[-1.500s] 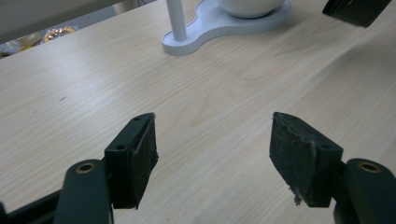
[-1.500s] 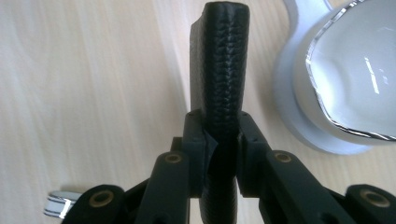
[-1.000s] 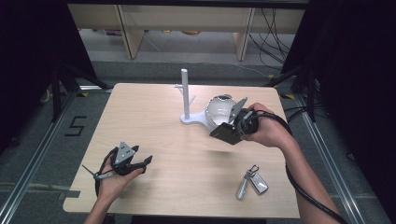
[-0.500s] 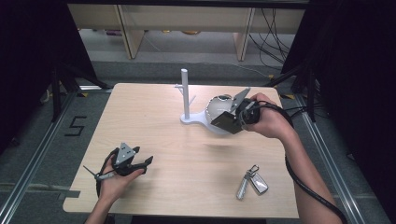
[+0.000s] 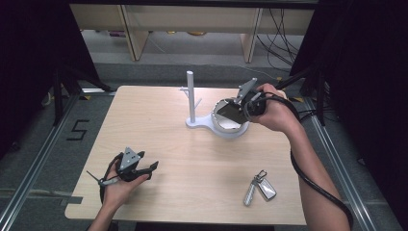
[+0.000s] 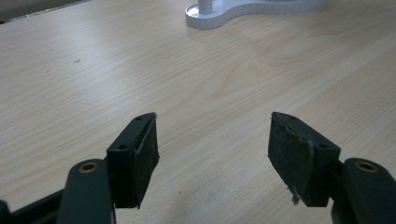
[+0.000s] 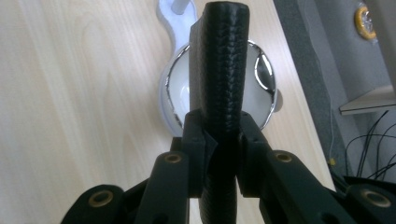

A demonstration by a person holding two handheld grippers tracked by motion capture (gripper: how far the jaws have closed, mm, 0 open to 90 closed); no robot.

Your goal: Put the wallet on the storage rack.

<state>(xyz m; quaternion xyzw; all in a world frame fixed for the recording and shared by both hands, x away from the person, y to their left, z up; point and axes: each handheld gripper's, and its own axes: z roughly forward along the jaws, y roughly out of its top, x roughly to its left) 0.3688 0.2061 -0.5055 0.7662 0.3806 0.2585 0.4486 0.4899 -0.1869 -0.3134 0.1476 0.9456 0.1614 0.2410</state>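
My right gripper (image 5: 240, 107) (image 7: 219, 135) is shut on a black grained leather wallet (image 5: 229, 111) (image 7: 219, 60), gripping its edge. It holds the wallet tilted just above the chrome-rimmed bowl (image 5: 232, 131) (image 7: 259, 93) of a white stand. The stand's upright post (image 5: 191, 96) with a small side peg rises to the left of the bowl. My left gripper (image 5: 150, 171) (image 6: 212, 158) rests near the table's front left, open, with bare wood between its pads. The white stand base (image 6: 243, 9) lies far ahead of it.
A key fob with a silver key (image 5: 260, 187) lies on the wooden table (image 5: 192, 159) at the front right. Shelving and cables stand on the floor beyond the far edge. Dark frames flank both sides.
The right hand has carried the wallet up and toward the far right, from beside the bowl to over it. The left hand has stayed in place.
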